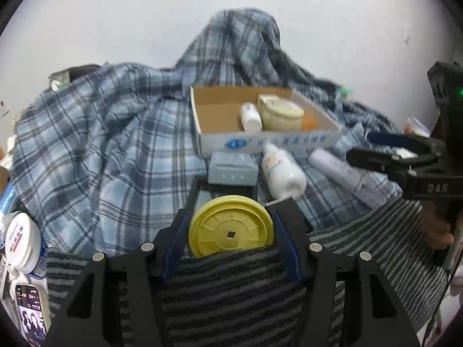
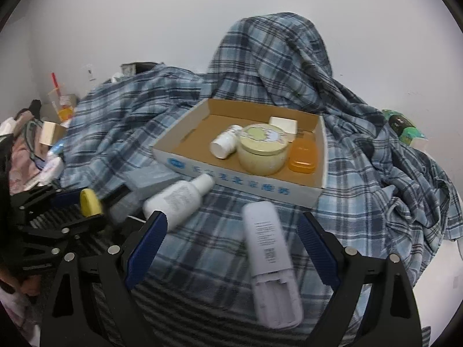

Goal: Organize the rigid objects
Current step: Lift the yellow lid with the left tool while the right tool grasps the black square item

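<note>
**A:** What is the left gripper [image 1: 231,228] doing?

**B:** Its jaws sit on both sides of a yellow lid [image 1: 231,226]. The blue pads look right up against the lid's edges, so it seems to be pinching it. The lid stands up on its edge, on a gray striped cloth [image 1: 231,286].

**A:** And the right gripper [image 2: 231,243]?

**B:** Its jaws are spread wide. A long white bottle [image 2: 270,263] lies between them on the blue plaid blanket [image 2: 361,179], but the pads do not touch it.

**A:** Where is the box?

**B:** The cardboard box [image 2: 185,138] sits on the blanket, past both grippers. Inside are a small white bottle [image 2: 224,144] lying down, a round cream tin [image 2: 263,151], an orange soap case [image 2: 302,156] and a small white box [image 2: 283,124] at the back.

**A:** What is still outside?

**B:** A white bottle with a cap [image 2: 179,196] lies just in front of the box, and a gray box [image 1: 233,169] is beside it, near the lid.
</note>
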### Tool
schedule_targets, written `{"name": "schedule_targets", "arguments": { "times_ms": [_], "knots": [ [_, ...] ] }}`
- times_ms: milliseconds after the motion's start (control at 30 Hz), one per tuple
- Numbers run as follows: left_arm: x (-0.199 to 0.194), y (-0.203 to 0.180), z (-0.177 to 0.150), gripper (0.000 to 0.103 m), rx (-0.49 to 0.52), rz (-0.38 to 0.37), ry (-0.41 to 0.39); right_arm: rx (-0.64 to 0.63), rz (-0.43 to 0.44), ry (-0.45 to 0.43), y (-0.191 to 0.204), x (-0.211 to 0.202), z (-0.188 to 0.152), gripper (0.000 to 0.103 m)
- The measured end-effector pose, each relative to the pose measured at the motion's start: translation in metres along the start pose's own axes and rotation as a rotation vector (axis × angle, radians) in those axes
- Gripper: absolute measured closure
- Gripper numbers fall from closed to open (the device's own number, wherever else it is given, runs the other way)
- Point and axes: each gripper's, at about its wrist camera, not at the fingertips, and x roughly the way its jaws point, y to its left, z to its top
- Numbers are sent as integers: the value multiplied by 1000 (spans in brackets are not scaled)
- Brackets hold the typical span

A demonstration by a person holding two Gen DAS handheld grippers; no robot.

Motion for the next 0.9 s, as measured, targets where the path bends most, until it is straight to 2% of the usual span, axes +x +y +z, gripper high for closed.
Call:
{"name": "schedule_targets", "arguments": {
  "times_ms": [133, 267, 400, 533, 633, 700, 733, 800, 900],
  "knots": [
    [-15, 2, -2, 43, -23, 29, -84, -25, -3, 60, 26, 8, 1, 12],
    [-22, 11, -4, 42, -68, 74, -123, -95, -15, 126, 57, 27, -1, 21],
    [-24, 17, -4, 43, -94, 71, -130, -18, 57, 239, 69, 50, -4, 30],
    [-27, 18, -6, 43, -106, 87, -154, 24, 52, 252, 73, 59, -8, 31],
    [-28, 19, -6, 43, -112, 81, -162, -10, 61, 266, 85, 62, -12, 44],
    [-30, 22, -7, 43, -125, 79, -169, -48, 65, 291, 92, 65, -15, 63],
    [-31, 22, -7, 43, -128, 79, -171, -65, 73, 312, 96, 68, -18, 68],
    [-31, 22, -8, 42, -127, 79, -177, -82, 63, 300, 98, 67, -19, 74],
    [-33, 20, -8, 42, -123, 84, -185, -66, 65, 292, 95, 64, -20, 74]
  ]
}}
